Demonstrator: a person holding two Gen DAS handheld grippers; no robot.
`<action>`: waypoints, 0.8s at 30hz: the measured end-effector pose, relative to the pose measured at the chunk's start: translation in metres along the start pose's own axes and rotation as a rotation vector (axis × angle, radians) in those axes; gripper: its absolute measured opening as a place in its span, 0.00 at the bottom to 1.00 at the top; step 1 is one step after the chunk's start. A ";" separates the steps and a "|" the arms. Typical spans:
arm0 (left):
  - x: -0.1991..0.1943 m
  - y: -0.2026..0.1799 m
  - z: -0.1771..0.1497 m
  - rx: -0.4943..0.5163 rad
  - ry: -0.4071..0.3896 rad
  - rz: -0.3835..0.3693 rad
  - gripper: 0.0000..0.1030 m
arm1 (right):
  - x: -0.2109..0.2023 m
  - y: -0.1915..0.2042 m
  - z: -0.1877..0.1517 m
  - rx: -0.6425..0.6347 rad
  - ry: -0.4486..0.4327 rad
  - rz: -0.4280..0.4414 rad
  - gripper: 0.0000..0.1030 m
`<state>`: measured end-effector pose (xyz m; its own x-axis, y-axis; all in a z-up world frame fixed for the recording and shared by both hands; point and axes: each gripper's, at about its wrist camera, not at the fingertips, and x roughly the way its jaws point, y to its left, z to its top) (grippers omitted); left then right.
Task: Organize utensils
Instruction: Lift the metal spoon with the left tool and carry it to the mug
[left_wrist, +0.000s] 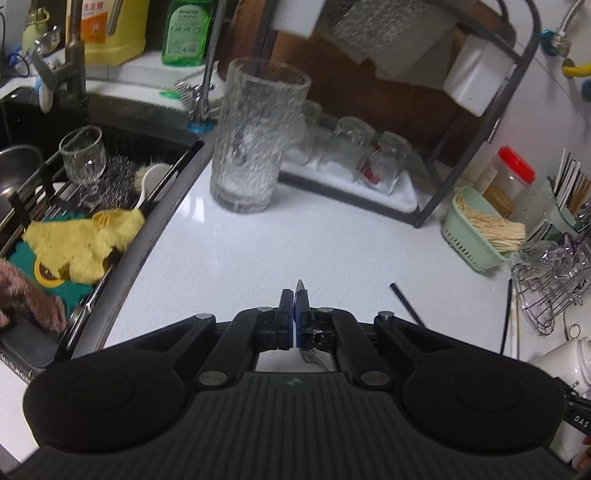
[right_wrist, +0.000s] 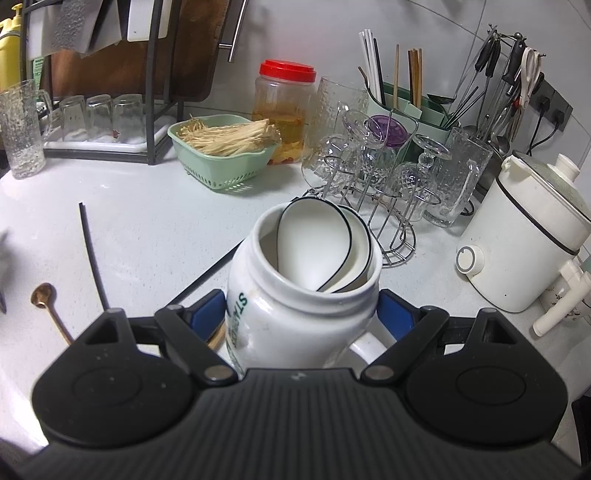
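1. The white counter (left_wrist: 258, 240) is crowded: a tall textured glass (left_wrist: 255, 140) stands ahead of the left gripper (left_wrist: 295, 306), a sink (left_wrist: 48, 122) with a yellow cloth (left_wrist: 85, 240) lies to its left, and a green basket (right_wrist: 221, 155) of pale sticks sits near a red-lidded jar (right_wrist: 284, 110).
2. A wire rack (right_wrist: 373, 192) of upturned glasses stands just behind the white mug (right_wrist: 295, 306), with a white cooker (right_wrist: 524, 236) to its right.
3. The left gripper points downward over bare counter, jaws clamped on a thin metal utensil (left_wrist: 300, 286) whose tip pokes out above the pads.
4. The right gripper (right_wrist: 301, 314) tilts downward, its blue pads pressed on the mug's sides.
5. Two white spoons (right_wrist: 314, 243) rest in the mug; one copper spoon (right_wrist: 46, 299) and one black chopstick (right_wrist: 92, 254) lie on the counter to its left.
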<state>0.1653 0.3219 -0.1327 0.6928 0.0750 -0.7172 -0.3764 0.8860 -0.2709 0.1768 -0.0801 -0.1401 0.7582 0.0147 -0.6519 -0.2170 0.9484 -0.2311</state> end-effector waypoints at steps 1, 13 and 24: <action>-0.002 -0.004 0.002 0.009 -0.006 -0.007 0.01 | 0.000 0.000 0.000 0.000 0.000 0.000 0.88; -0.016 -0.070 0.022 0.205 -0.041 -0.090 0.01 | -0.004 0.003 -0.006 -0.005 -0.025 -0.007 0.88; -0.011 -0.126 0.018 0.333 0.017 -0.167 0.01 | -0.006 0.004 -0.009 0.000 -0.043 -0.002 0.88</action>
<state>0.2163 0.2172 -0.0795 0.7166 -0.0881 -0.6919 -0.0366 0.9859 -0.1634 0.1661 -0.0795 -0.1435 0.7844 0.0259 -0.6197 -0.2150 0.9485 -0.2325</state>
